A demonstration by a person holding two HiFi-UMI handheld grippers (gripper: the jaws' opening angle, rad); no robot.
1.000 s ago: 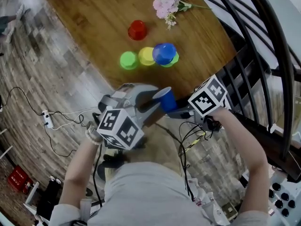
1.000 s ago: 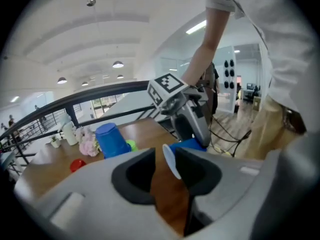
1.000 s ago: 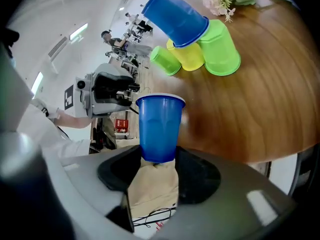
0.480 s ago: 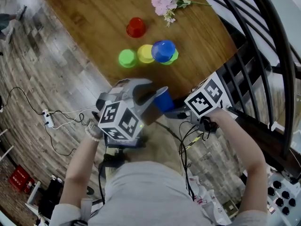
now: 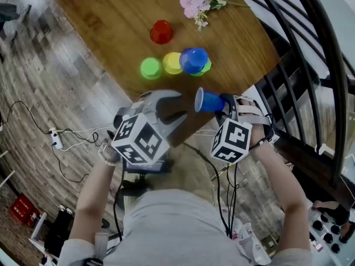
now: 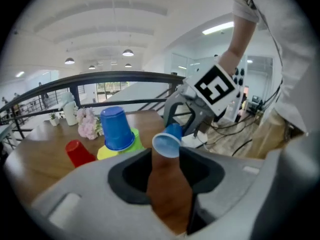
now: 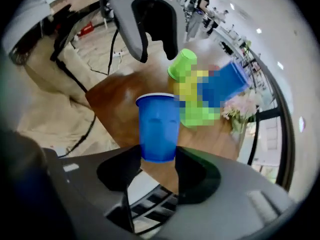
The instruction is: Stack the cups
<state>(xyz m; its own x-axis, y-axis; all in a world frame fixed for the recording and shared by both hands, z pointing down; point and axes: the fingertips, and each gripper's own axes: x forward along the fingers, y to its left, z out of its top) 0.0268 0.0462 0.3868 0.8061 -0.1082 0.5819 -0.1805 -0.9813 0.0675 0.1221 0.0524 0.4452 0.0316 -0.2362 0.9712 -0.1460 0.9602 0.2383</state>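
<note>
My right gripper [image 5: 221,102] is shut on the base of a blue cup [image 5: 206,101], which lies on its side over the table's near edge with its mouth to the left. In the right gripper view the blue cup [image 7: 158,126] sits between the jaws of the right gripper [image 7: 157,156]. My left gripper [image 5: 176,108] stands just left of it. Its jaws have just been opening, and nothing is between them. The left gripper view looks past my left gripper [image 6: 167,164] into the mouth of the blue cup [image 6: 167,143]. On the table [image 5: 111,21] stand a red cup [image 5: 161,32], a green cup [image 5: 150,68], a yellow cup [image 5: 172,63] and a second blue cup [image 5: 193,60], upside down on another green one.
Pink flowers [image 5: 197,1] lie at the table's far side. A dark metal railing [image 5: 294,76] runs along the right. Cables [image 5: 66,143] trail over the wooden floor below the table's near edge.
The blue cup was at the left gripper's jaw tips; now it is clear of them, up and to the right. The right gripper has rolled over and moved with the cup.
</note>
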